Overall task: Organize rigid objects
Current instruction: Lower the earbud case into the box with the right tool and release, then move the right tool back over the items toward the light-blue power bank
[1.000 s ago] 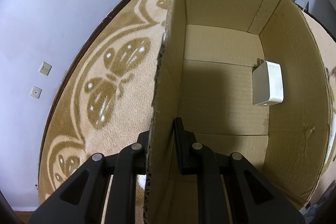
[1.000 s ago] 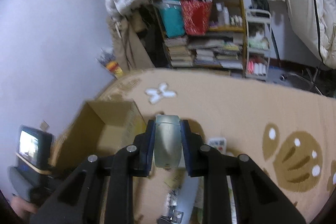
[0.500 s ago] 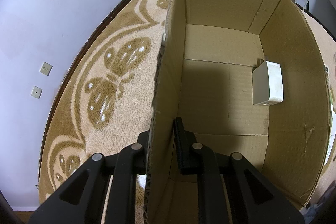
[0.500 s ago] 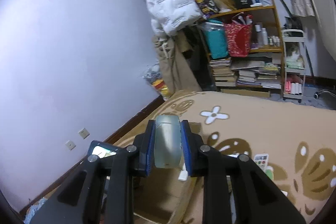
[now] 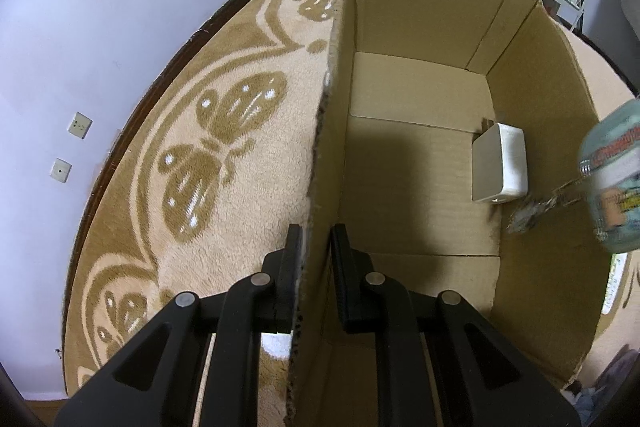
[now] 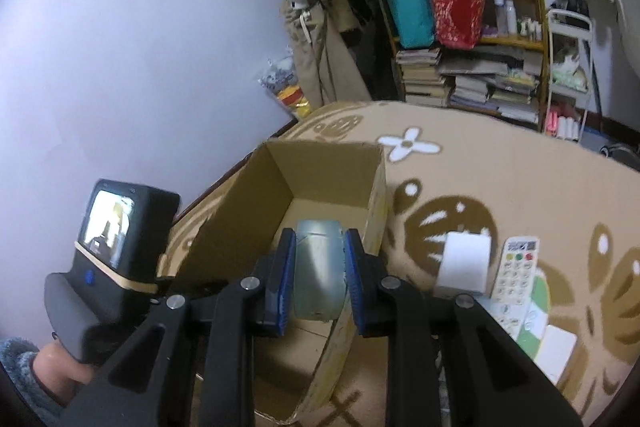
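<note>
The left gripper (image 5: 316,247) is pinching the box (image 5: 420,163) wall between its 2 fingers. The right gripper (image 6: 319,267) is holding a bottle (image 6: 319,267) over the box. Beyond the left fingers, a white block (image 5: 500,163) is lying inside.

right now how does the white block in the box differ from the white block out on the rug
The white block in the box lies on the cardboard floor against a wall; the white block on the rug sits outside, beside the remote control. The first is already packed, the second still waits. Both are plain white, boxy and ungripped.
</note>
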A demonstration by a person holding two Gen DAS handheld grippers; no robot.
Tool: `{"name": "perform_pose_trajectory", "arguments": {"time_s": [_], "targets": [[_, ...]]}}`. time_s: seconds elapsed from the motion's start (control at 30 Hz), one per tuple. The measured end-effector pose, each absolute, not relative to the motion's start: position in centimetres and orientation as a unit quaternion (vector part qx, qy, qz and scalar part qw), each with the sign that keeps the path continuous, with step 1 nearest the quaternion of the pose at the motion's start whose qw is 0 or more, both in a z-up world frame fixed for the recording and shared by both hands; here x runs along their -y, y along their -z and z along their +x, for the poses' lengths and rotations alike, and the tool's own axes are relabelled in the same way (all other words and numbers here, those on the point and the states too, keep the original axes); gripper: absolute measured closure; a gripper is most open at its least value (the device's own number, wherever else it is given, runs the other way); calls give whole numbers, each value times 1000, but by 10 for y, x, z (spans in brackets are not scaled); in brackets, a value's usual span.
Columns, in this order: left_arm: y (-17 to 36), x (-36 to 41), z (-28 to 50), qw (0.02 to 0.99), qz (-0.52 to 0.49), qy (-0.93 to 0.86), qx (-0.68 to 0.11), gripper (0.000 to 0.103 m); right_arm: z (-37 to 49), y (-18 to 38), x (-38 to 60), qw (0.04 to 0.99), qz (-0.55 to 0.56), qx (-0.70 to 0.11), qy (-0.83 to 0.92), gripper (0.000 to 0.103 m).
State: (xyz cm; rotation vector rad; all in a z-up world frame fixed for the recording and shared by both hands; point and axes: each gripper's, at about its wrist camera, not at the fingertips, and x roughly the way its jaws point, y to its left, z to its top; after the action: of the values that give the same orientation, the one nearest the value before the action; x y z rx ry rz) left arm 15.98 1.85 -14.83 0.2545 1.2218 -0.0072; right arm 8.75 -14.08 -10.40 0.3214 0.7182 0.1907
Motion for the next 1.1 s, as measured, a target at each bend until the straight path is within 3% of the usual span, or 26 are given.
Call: {"name": "perform_pose_trajectory", "arguments": {"time_s": [0.47, 0.6, 0.67, 0.8, 1.0, 1.1], "targets": [[152, -20, 161, 807, 108, 6, -580, 92, 91, 109, 136, 916, 145, -362, -92, 76], [154, -18, 161, 804, 115, 3, -583, 91, 90, 107, 147, 917, 148, -366, -66, 47], [155, -16, 162, 804, 122, -2, -582, 90, 90, 107, 154, 916, 150, -368, -47, 45], [156, -15, 162, 803, 127, -5, -582, 89, 92, 114, 173, 908, 152, -391, -9, 27], [156, -14, 161, 803, 135, -7, -580, 89, 92, 128, 210, 891, 161, -422, 47, 15], [156, -14, 161, 803, 136, -8, -581, 88, 93, 134, 224, 883, 156, -437, 67, 15]]}}
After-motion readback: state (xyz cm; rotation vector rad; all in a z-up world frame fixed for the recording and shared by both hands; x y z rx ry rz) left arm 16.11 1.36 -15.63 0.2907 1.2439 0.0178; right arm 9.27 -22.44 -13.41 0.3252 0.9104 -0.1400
